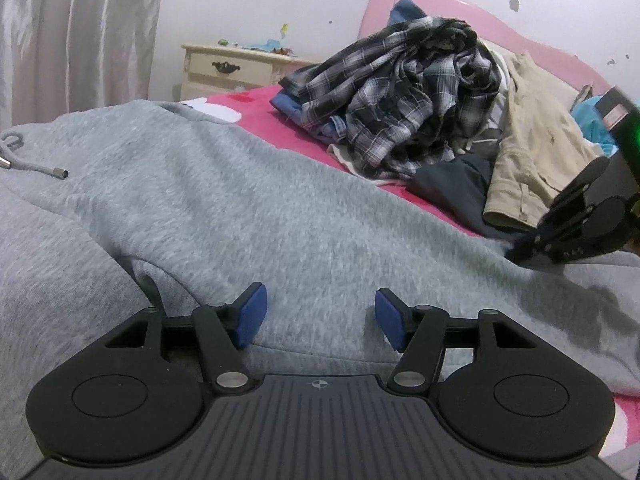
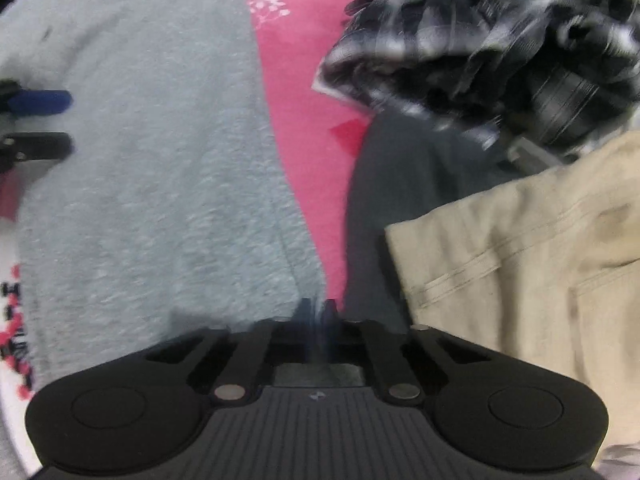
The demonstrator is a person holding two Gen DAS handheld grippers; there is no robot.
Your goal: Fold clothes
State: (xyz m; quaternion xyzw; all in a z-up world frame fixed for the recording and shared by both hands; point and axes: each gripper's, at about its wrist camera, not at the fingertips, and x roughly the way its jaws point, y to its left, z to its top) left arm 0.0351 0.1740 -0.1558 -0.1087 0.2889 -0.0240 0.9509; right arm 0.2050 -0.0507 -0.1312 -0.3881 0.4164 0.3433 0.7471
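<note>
Looking across the bed [image 1: 280, 100], I see its pink floral cover running from the near side to the pink headboard [image 1: 472, 16], and most of the near half lies under the grey hoodie [image 1: 240, 208], spread out flat, with its metal-tipped drawstring [image 1: 36, 162] curled toward the left edge. Behind the hoodie, toward the headboard, sits a heap of unfolded clothes: the black-and-white plaid shirt [image 1: 404, 92] on top, the beige trousers [image 1: 528, 140] draped down on its right, and a dark garment [image 1: 452, 180] lying on the cover just beside the hoodie's far hem. Off the bed's far left corner stands a cream nightstand [image 1: 228, 68], with a pale curtain [image 1: 76, 36] to its left. My left gripper [image 1: 320, 316] hovers low over the middle of the hoodie with its blue pads spread apart and only grey fleece showing in the gap; I cannot tell whether the pads touch it. My right gripper [image 2: 318, 312] is tipped steeply down at the hoodie's hem edge nearest the dark garment, its fingers pressed together, and a thin strip of grey fabric seems to run up between the pads, though the right wrist view is too blurred for me to be certain.
</note>
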